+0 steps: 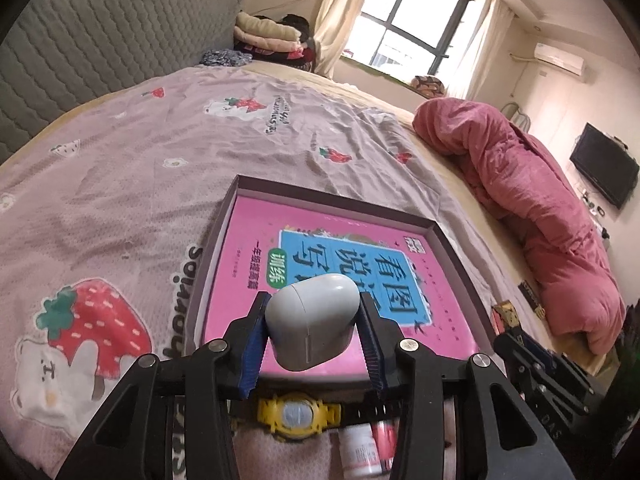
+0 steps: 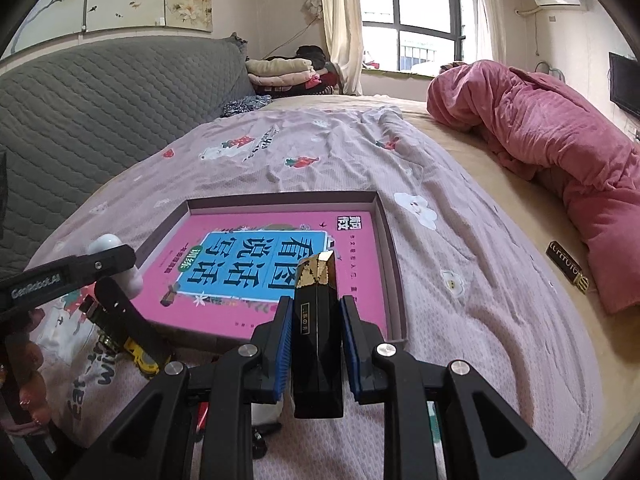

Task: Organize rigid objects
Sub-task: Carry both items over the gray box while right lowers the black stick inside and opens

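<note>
Earbud case (image 1: 311,322) and black-gold box (image 2: 317,334) held above the tray (image 2: 390,248) on the bed.
Left gripper (image 1: 313,344) fingers pinch the rounded case, which could squirt free; right gripper (image 2: 316,350) fingers clamp the box narrowly, which may tip on landing.

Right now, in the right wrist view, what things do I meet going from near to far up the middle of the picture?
Black and gold box held between the fingers → pink book → far wall of the shallow box → strawberry-print sheet → window.
</note>
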{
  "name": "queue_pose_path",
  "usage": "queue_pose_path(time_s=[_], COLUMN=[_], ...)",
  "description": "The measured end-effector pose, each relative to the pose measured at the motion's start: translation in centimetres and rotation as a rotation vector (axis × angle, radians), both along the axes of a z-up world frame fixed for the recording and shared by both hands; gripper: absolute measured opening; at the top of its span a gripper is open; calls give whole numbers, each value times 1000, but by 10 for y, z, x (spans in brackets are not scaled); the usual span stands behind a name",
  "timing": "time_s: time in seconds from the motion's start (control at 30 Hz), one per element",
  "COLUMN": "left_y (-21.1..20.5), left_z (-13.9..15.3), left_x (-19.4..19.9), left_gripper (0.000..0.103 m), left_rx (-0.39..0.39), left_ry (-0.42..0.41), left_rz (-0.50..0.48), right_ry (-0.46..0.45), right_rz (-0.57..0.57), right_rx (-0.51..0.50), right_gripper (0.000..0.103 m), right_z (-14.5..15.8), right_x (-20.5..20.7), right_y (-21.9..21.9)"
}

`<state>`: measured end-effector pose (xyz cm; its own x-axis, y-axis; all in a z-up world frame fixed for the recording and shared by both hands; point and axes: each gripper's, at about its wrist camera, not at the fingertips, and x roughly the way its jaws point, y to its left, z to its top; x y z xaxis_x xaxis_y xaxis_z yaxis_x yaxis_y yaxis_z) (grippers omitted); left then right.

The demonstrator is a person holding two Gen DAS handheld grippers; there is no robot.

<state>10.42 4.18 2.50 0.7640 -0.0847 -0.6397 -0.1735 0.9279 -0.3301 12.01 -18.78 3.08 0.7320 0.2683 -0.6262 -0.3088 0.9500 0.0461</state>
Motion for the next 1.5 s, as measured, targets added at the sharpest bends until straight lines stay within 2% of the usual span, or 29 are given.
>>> queue_pose_path(time_s=[0.73, 1.5], left_y=[5, 10], left_z=[-16, -42], left_x=[47, 64], left_gripper=[44, 44], left_rx=[16, 18], left_ry=[45, 146], left_rz=[-13, -39], right_ry=[19, 72], right_rz=[-59, -57], right_rx=[17, -7], right_gripper=[23, 23], right_z=[-9, -32], right_x=[46, 66], right_y=[2, 7])
